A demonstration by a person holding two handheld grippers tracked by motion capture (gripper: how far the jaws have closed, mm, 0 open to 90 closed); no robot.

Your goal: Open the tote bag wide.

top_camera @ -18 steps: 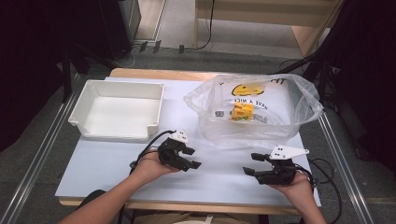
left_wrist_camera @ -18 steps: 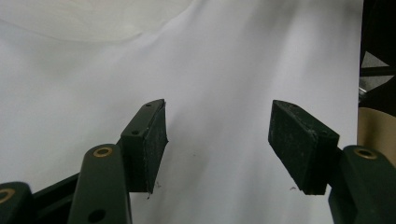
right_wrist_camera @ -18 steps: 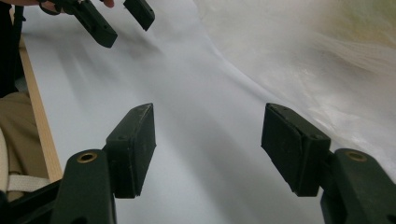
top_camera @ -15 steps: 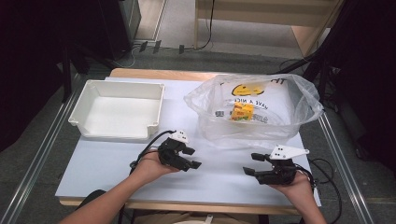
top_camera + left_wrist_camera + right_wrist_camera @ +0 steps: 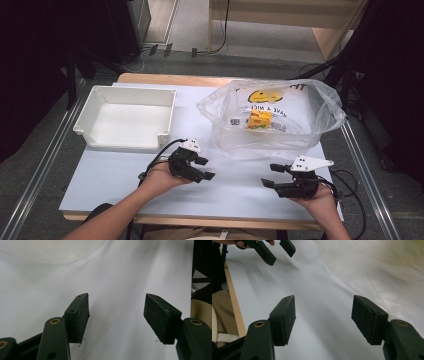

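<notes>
I've got both tools low over the white table [image 5: 115, 180], near my edge of it. My left gripper [image 5: 205, 169] points to the right across the table, toward the other hand, its jaws spread wide with bare tabletop between them and nothing held; in the left gripper view [image 5: 116, 315] the pads [image 5: 83, 317] stand well apart. My right gripper [image 5: 272, 176] points left, facing the other one, jaws just as wide and empty, and in the right gripper view [image 5: 323, 320] I can see the left gripper [image 5: 278, 251] farther off at the top. Behind both, on the right half of the table, sits a clear plastic bag [image 5: 225, 107], crumpled and puffed up, its long axis running left to right, printed with a yellow smiley face; a small yellow packet [image 5: 259, 120] lies inside near the middle. To its left, just beside it, rests an open white plastic bin [image 5: 82, 122], long side running across the table.
</notes>
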